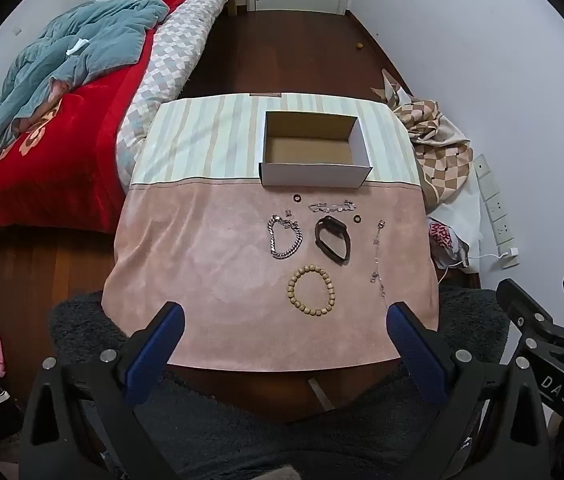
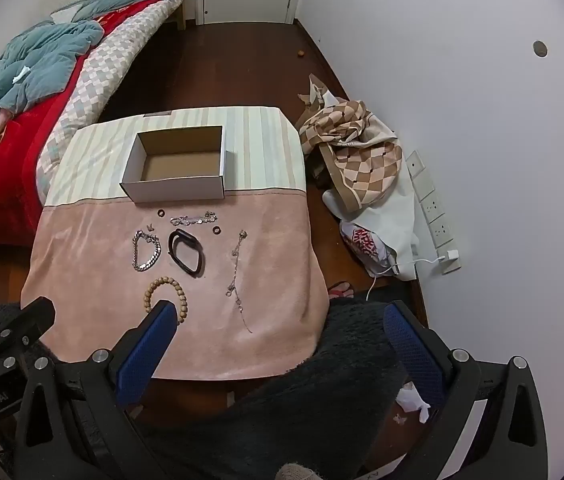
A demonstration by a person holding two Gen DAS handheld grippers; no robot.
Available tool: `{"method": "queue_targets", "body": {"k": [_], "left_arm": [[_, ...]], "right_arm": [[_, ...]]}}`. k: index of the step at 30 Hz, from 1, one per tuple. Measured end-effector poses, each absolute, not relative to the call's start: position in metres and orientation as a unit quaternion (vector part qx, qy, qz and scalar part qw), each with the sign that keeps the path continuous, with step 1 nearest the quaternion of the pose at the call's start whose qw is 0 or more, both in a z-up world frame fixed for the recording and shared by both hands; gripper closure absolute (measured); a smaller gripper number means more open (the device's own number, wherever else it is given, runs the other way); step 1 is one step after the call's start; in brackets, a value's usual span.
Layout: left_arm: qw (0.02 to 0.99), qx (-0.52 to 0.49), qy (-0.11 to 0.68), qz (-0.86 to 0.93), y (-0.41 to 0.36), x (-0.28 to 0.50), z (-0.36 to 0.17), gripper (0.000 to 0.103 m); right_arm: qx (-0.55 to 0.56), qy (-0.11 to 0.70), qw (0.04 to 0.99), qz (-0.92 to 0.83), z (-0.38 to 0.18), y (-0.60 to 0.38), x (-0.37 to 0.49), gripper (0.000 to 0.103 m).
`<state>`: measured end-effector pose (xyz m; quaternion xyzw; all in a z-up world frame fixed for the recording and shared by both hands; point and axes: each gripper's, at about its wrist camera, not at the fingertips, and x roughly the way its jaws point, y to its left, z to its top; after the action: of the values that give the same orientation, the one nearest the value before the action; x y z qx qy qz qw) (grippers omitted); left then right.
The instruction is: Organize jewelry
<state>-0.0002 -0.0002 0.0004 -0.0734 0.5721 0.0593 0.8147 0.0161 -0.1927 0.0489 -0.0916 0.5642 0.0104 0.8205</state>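
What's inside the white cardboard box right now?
The white box shows only its bare brown cardboard floor, no jewelry. Its near wall hides the front strip of the floor in both views.

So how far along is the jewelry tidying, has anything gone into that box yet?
Nothing looks done yet: the white box is empty inside. Nothing is in hand either; the left hand-held gripper and right hand-held gripper are both open, holding nothing. Everything is left on the pink cloth: the bead bracelet, silver chain bracelet, black band, thin chain, small sparkly bracelet and small rings.
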Motion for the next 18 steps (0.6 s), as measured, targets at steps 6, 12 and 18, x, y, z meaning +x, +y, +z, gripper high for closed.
{"method": "queue_targets", "body": {"k": [6, 12, 18], "left_arm": [[0.815, -0.074, 0.572, 0.060, 0.0044, -0.0032, 0.0022, 0.000], [0.816, -0.073, 0.569, 0.063, 0.0073, -0.0052, 0.0049, 0.000], [0.816, -0.067, 0.571, 0.066, 0.0033, -0.0028, 0.0057, 0.000]], "right_arm": [[-0.093, 0.570, 0.816, 0.013, 0.0482, -0.1881, 0.0184, 0.000], [-0.088, 0.562, 0.822, 0.015, 0.0511, -0.1894, 0.0149, 0.000], [-0.087, 0.562, 0.822, 0.016, 0.0529, -0.1904, 0.0114, 0.000]]}}
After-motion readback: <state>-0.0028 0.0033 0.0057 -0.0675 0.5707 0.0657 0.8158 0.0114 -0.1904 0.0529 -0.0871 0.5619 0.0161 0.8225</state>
